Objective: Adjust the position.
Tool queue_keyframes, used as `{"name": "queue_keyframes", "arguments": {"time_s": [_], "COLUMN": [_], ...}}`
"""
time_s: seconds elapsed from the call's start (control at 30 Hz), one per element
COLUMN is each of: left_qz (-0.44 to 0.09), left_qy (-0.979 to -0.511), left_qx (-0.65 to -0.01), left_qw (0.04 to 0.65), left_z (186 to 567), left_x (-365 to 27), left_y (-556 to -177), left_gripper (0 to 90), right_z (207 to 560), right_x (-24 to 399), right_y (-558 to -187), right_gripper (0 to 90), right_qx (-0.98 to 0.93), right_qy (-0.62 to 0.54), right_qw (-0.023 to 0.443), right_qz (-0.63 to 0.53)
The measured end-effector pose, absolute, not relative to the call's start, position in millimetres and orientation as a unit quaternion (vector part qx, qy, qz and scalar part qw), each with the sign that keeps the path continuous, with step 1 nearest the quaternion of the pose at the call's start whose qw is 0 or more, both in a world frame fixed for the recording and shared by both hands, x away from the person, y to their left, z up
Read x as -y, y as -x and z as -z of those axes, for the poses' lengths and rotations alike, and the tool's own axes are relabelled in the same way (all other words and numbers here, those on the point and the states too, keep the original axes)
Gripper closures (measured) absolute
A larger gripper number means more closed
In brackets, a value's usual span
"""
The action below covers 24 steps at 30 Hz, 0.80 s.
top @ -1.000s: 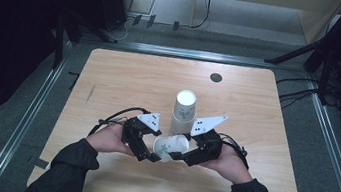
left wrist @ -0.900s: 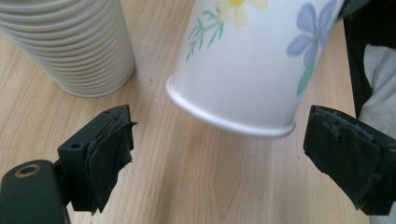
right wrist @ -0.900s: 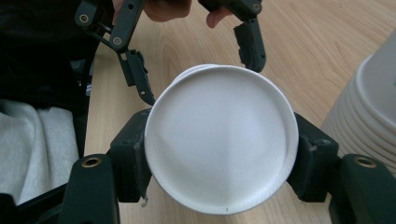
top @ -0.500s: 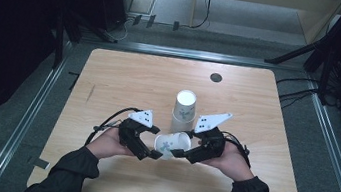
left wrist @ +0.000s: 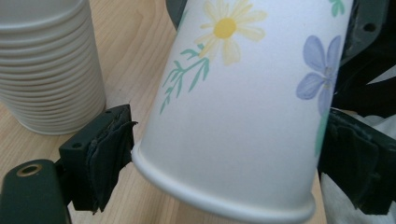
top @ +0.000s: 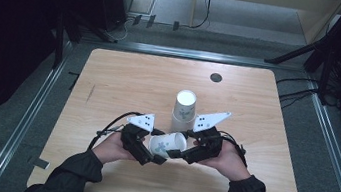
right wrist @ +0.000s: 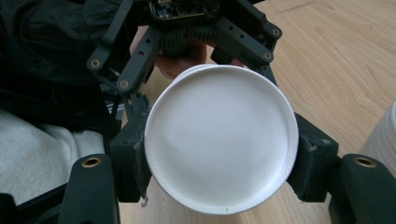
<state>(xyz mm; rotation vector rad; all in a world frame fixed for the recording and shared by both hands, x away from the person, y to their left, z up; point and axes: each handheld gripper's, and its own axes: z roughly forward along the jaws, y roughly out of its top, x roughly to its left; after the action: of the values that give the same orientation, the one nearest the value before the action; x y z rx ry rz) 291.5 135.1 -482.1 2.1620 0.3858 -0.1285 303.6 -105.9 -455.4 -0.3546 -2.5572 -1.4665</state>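
Both tongs meet low in the middle of the high view, and between them lies the white paper cup with painted flowers (top: 167,144), tipped on its side with its long axis running from one pair of tongs to the other. The right tongs (top: 185,154) are closed down onto the cup's base end, their pads pinching the round white bottom on either side. The left tongs (top: 150,155) straddle the cup's wall near the rolled rim (left wrist: 224,193); their jaws stand wide, one pad touching the rim, but I cannot tell if they truly press. Just above the hands in the frame, close behind the held cup, stands the upside-down stack of white paper cups (top: 184,109) on the pale wooden counter (top: 125,79). Pulling the cup lengthwise looks the likely move, and the stack is nearest in the way.
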Motion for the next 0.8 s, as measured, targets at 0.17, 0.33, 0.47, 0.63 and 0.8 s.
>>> {"name": "queue_keyframes", "arguments": {"time_s": [0.17, 0.33, 0.47, 0.63, 0.8], "left_qz": [0.048, 0.051, 0.060, 0.060, 0.046], "left_qy": [-0.876, -0.877, -0.883, -0.886, -0.893], "left_qx": [-0.157, -0.153, -0.154, -0.149, -0.170], "left_qw": [0.453, 0.452, 0.439, 0.436, 0.414], "left_z": [482, 480, 480, 477, 472], "left_x": [-135, -137, -136, -138, -141], "left_y": [-292, -291, -291, -291, -293], "left_gripper": [15.5, 21.7, 23.3, 24.2, 23.5], "right_z": [457, 456, 457, 457, 457], "right_x": [105, 105, 104, 102, 102], "right_y": [-305, -304, -303, -301, -300], "right_gripper": [34.5, 34.7, 34.6, 34.1, 19.6], "right_qx": [0.859, 0.859, 0.862, 0.862, 0.863], "right_qy": [0.120, 0.122, 0.118, 0.112, 0.108], "right_qw": [0.090, 0.088, 0.092, 0.085, 0.078], "right_qz": [0.489, 0.490, 0.484, 0.486, 0.487]}}
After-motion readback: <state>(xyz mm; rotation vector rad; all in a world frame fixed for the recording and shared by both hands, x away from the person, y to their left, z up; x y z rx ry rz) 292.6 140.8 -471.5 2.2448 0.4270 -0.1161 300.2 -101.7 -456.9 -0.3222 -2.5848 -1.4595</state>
